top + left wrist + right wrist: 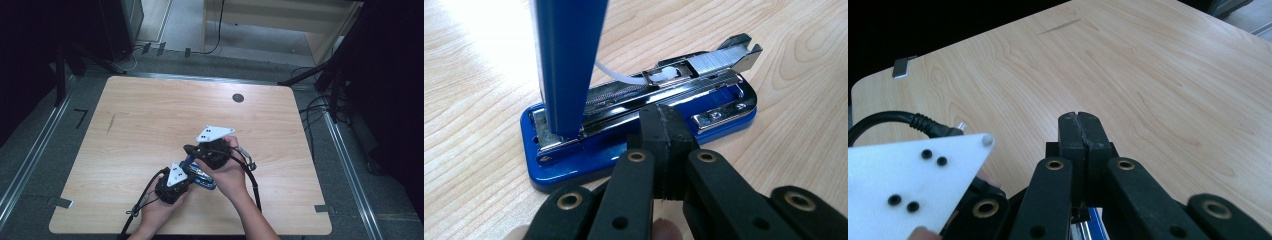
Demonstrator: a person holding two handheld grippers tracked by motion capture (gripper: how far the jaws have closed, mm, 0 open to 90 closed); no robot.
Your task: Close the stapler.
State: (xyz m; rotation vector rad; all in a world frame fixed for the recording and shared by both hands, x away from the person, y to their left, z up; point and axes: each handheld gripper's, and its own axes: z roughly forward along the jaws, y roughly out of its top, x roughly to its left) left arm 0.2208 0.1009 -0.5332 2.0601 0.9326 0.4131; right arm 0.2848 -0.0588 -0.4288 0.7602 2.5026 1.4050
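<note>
A blue stapler (574, 157) lies on the wooden table, opened up. Its blue lid (569, 60) stands upright and the chrome staple magazine (704, 62) is bare. My left gripper (664, 120) is shut, pads together, its tips against the stapler's near side. In the high view the stapler (204, 179) sits between both hands near the front edge, with the left gripper (186, 173) beside it. My right gripper (1081, 130) is shut with nothing between its pads, and it hovers over the stapler (190, 149). Whether it touches the lid is hidden.
The table (150, 110) stretches away beyond the hands, with a dark round hole (238, 98) at the back right and a dark scratch (110, 123) at the left. Tape tabs (62, 202) mark the front corners. Cables trail from both grippers toward the person.
</note>
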